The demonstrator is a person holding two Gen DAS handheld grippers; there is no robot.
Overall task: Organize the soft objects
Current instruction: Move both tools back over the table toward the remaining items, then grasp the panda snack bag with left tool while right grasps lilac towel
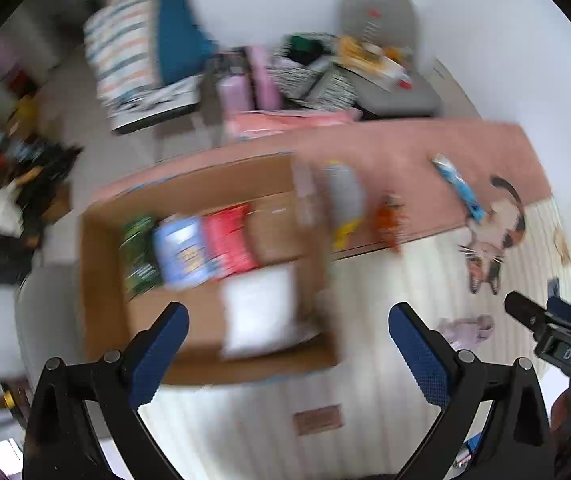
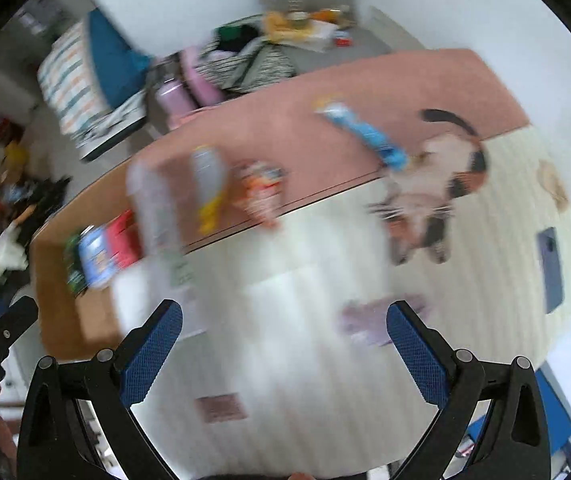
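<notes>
The cardboard box point(image 1: 205, 272) is the landmark here, sitting open on a bed covered by a cream ribbed blanket point(image 1: 385, 320) with a pink band and a cat print point(image 1: 493, 236). Inside the box, along its far side, a green packet point(image 1: 139, 256), a blue packet point(image 1: 181, 252) and a red packet point(image 1: 231, 240) stand in a row, and a white soft pack point(image 1: 261, 312) lies at its near right corner. The left tongs point(image 1: 287, 354) hover over the near edge of the box, spread wide with nothing between them. To the right of the box, on the pink band, lie a grey-and-yellow pouch point(image 1: 343, 200), then an orange packet point(image 1: 389, 220), then a blue-and-white packet point(image 1: 459, 186) near the cat print. Further right of the box and nearer, a pale lilac soft thing point(image 2: 369, 320) lies on the cream blanket, just ahead of the right tongs point(image 2: 283, 348), which are also spread wide and empty. Both views are motion-blurred, so labels cannot be read.
</notes>
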